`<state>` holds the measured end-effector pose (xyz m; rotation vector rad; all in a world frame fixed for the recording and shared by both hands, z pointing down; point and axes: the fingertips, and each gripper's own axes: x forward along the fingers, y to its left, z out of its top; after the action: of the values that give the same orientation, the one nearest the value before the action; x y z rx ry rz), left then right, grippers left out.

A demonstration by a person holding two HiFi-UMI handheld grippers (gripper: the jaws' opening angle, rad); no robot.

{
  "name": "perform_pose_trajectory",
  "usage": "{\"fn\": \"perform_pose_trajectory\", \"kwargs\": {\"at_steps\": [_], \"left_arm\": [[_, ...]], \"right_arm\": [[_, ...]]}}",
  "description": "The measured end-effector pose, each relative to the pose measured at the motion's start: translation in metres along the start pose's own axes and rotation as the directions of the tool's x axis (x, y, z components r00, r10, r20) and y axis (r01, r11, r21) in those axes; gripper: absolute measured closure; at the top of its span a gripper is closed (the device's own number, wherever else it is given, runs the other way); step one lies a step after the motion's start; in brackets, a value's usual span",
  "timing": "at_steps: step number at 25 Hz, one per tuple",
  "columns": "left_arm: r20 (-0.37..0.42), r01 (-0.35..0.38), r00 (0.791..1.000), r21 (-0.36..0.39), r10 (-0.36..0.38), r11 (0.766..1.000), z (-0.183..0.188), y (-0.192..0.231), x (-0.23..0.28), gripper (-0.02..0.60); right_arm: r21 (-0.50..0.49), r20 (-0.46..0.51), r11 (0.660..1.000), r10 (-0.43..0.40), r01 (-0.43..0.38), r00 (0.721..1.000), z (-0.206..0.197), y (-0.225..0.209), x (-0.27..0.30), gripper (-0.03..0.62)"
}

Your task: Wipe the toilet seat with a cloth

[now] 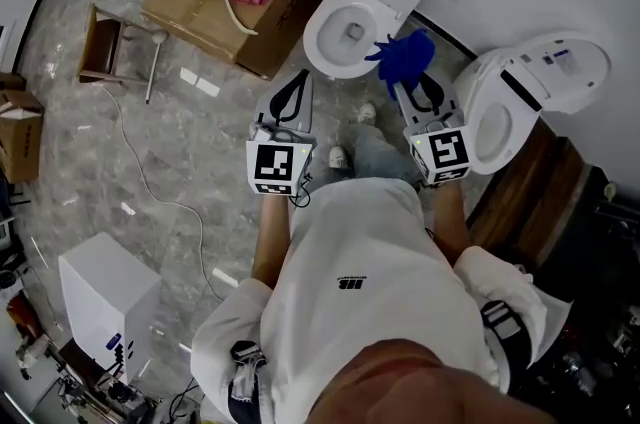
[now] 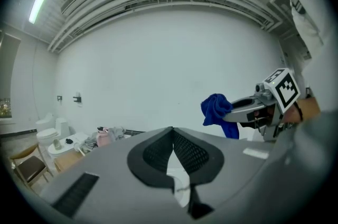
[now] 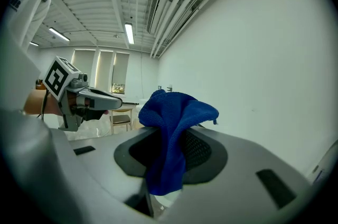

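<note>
A white toilet point(image 1: 330, 37) with its lid raised stands on the floor ahead of me, its seat point(image 1: 318, 54) ringing the open bowl. My right gripper point(image 1: 408, 80) is shut on a blue cloth point(image 1: 405, 55), held over the bowl's right rim; whether the cloth touches it I cannot tell. In the right gripper view the cloth point(image 3: 171, 128) bunches up out of the right gripper point(image 3: 168, 139). My left gripper point(image 1: 299, 77) hovers just short of the bowl's near rim. In its own view the left gripper point(image 2: 172, 132) is shut and holds nothing.
A second toilet point(image 1: 520, 92) sits on a wooden pallet point(image 1: 540, 177) at the right. A cardboard box point(image 1: 270, 17) with rags and fittings lies beyond the toilet's left side. A wooden chair point(image 1: 100, 47), a floor cable point(image 1: 140, 172) and a white unit point(image 1: 105, 297) are at the left.
</note>
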<state>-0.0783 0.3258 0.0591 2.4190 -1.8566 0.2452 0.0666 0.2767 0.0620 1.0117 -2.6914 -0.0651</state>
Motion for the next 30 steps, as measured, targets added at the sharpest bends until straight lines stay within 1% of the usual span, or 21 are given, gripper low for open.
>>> {"fn": "perform_pose_trajectory", "kwargs": {"at_steps": [8,12,17,22,30], "left_arm": [[-0.016,-0.015,1.000,-0.011,0.015,1.000,-0.010,0.023,0.058,0.571],[-0.045,-0.027,0.999,0.008,0.027,1.000,-0.023,0.036,0.102,0.571],[-0.069,-0.031,0.997,-0.016,0.030,0.999,-0.041,0.049,0.158,0.571],[-0.146,-0.057,0.988,-0.024,0.053,0.998,-0.066,0.062,0.210,0.571],[-0.262,-0.076,0.964,-0.100,0.047,0.992,-0.128,0.070,0.277,0.571]], "right_arm": [[0.036,-0.030,0.999,0.016,-0.015,0.999,-0.018,-0.031,0.050,0.493],[0.062,-0.059,0.998,0.031,-0.027,0.998,-0.038,-0.056,0.085,0.493],[0.090,-0.111,0.995,0.061,-0.051,0.992,-0.068,-0.086,0.131,0.493],[0.160,-0.166,0.982,0.123,-0.096,0.978,-0.099,-0.113,0.174,0.493],[0.217,-0.280,0.965,0.203,-0.145,0.938,-0.172,-0.141,0.225,0.493]]}}
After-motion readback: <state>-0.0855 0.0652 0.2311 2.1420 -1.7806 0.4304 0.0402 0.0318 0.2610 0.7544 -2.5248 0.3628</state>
